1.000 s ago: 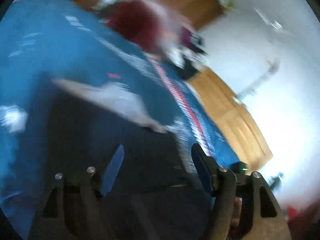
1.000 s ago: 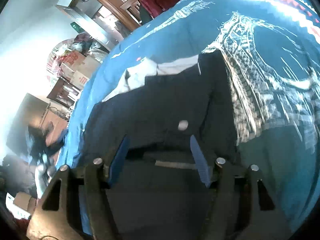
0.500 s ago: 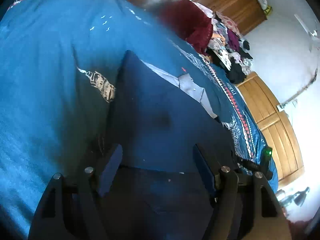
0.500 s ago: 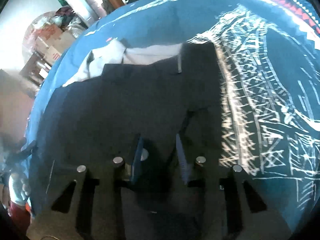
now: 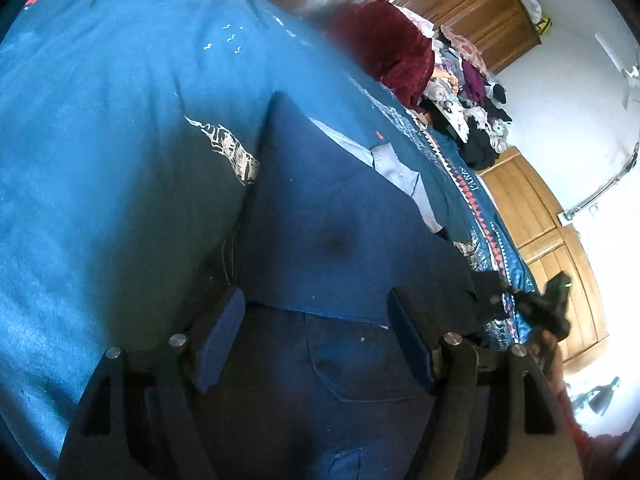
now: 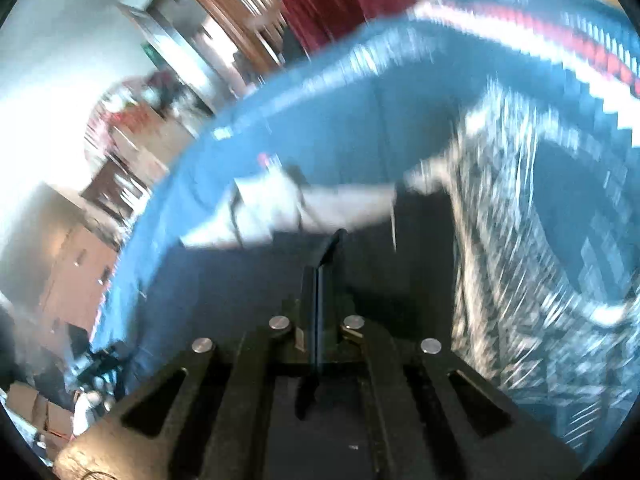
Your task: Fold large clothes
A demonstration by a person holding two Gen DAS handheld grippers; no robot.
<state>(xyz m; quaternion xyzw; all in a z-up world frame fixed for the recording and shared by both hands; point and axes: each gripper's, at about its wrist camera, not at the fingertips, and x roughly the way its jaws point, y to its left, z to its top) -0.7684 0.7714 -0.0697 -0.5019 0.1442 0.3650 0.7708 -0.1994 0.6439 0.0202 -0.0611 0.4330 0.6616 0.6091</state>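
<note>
A dark navy garment (image 5: 340, 240) with a pale grey lining (image 5: 400, 172) lies spread on the blue patterned bedspread (image 5: 100, 140). My left gripper (image 5: 316, 320) is open just above the garment's near hem, one finger on each side of a pocket seam, with nothing held. In the left wrist view my right gripper (image 5: 552, 308) shows at the garment's right edge. The right wrist view is blurred by motion. There my right gripper (image 6: 319, 272) is shut, and a dark fold of the garment (image 6: 380, 280) sticks out between its fingers. The pale lining (image 6: 280, 216) lies beyond it.
A maroon cloth (image 5: 384, 48) and a heap of mixed clothes (image 5: 472, 92) sit at the far end of the bed. Wooden wardrobe doors (image 5: 540, 232) stand on the right. Boxes and shelves (image 6: 120, 132) line the wall past the bed's left edge.
My right gripper went from open to shut on a fold of the garment, and its view is now smeared by motion. My left gripper settled over the near hem and stayed open.
</note>
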